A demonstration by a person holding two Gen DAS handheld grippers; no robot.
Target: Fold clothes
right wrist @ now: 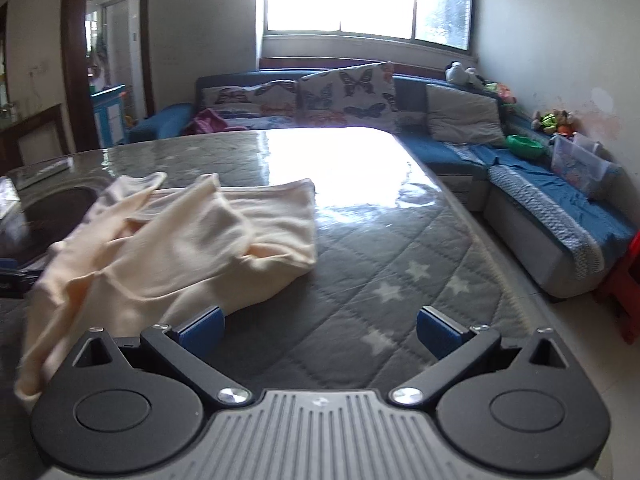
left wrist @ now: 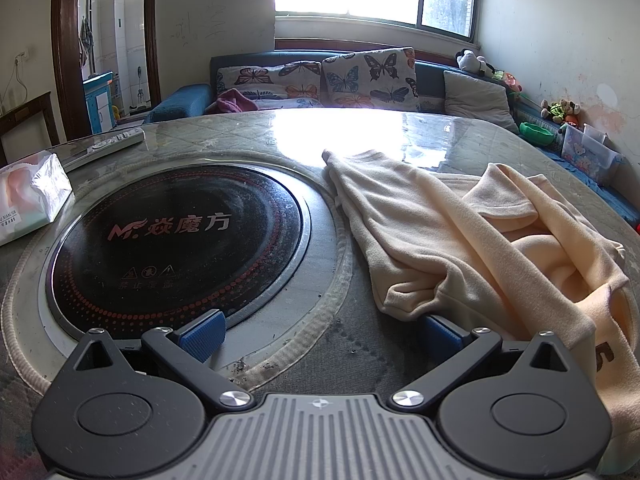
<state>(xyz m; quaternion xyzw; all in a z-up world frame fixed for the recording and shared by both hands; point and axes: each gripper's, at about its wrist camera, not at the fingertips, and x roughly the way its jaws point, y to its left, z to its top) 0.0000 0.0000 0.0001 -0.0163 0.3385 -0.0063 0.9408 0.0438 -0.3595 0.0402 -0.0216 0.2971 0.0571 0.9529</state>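
Observation:
A cream-coloured garment [left wrist: 460,240] lies crumpled on the glass-topped table [left wrist: 380,140], right of the round black cooktop. My left gripper [left wrist: 320,334] is open and empty, low over the table at the garment's near left edge; its right finger is partly under the cloth. In the right wrist view the garment [right wrist: 180,248] lies to the left. My right gripper [right wrist: 320,330] is open and empty over the quilted star-patterned cover, its left finger beside the garment's near edge.
A round black cooktop [left wrist: 176,244] is set into the table. A tissue pack [left wrist: 28,200] and a remote control [left wrist: 108,144] lie at the far left. A blue sofa [right wrist: 540,200] with butterfly cushions [left wrist: 368,76] runs behind and right of the table.

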